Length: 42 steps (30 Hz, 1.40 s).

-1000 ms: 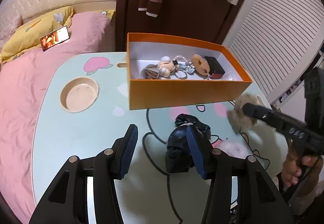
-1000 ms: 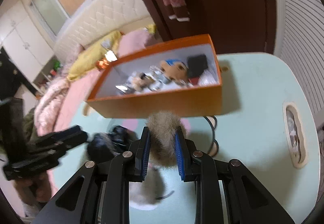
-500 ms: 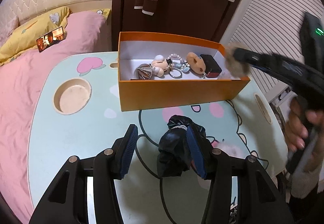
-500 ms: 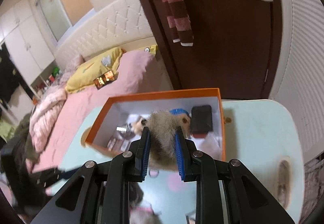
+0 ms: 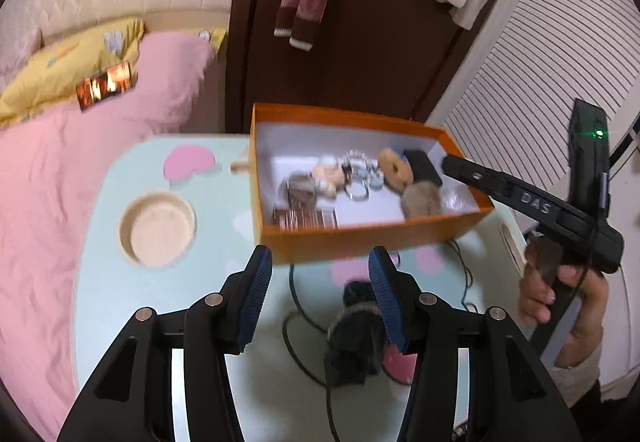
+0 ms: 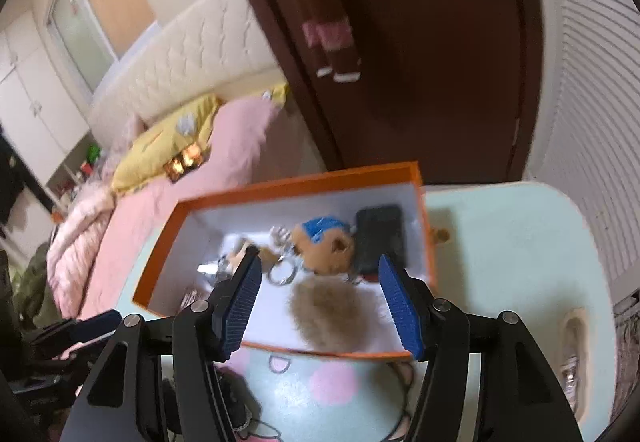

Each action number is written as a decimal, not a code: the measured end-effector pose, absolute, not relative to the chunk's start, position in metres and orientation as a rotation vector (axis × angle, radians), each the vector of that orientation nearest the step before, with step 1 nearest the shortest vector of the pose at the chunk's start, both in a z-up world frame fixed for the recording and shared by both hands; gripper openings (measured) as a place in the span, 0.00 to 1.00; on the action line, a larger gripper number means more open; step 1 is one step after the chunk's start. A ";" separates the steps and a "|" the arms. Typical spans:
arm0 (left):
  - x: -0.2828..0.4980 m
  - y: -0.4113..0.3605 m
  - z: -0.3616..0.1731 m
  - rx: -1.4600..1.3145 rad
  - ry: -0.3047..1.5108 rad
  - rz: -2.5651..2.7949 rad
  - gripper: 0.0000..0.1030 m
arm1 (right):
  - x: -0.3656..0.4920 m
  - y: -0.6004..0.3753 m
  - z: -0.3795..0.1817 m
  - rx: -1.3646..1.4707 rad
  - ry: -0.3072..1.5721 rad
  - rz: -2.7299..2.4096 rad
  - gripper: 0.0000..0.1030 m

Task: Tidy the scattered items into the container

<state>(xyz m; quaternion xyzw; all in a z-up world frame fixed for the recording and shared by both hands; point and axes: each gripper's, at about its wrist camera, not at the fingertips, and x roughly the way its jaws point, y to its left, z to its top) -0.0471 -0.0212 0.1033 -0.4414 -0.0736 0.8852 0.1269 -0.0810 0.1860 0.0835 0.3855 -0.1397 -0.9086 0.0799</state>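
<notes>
I see tan pompom (image 6: 326, 312) inside orange box (image 6: 280, 188) at 12 o'clock | right gripper (image 6: 320, 306) jaws spread, empty | left gripper (image 5: 318, 302) jaws spread, empty | dark pompom (image 5: 356, 342) left on table (image 5: 104, 282), 5 o'clock

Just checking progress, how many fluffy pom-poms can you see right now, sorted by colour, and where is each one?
Tan pom-pom: 1, in the orange box
Black pom-pom: 1, on the table
Total: 2
</notes>
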 end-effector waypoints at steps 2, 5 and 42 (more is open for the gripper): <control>-0.055 -0.020 0.109 -1.270 -0.216 2.562 0.50 | -0.085 0.194 0.088 1.181 -0.419 -2.739 0.58; -0.064 -0.020 0.112 -1.271 -0.242 2.542 0.50 | -0.094 0.196 0.092 1.242 -0.377 -2.684 0.51; -0.084 0.003 0.107 -1.293 -0.061 2.545 0.50 | -0.017 0.154 0.067 1.370 -0.055 -2.260 0.30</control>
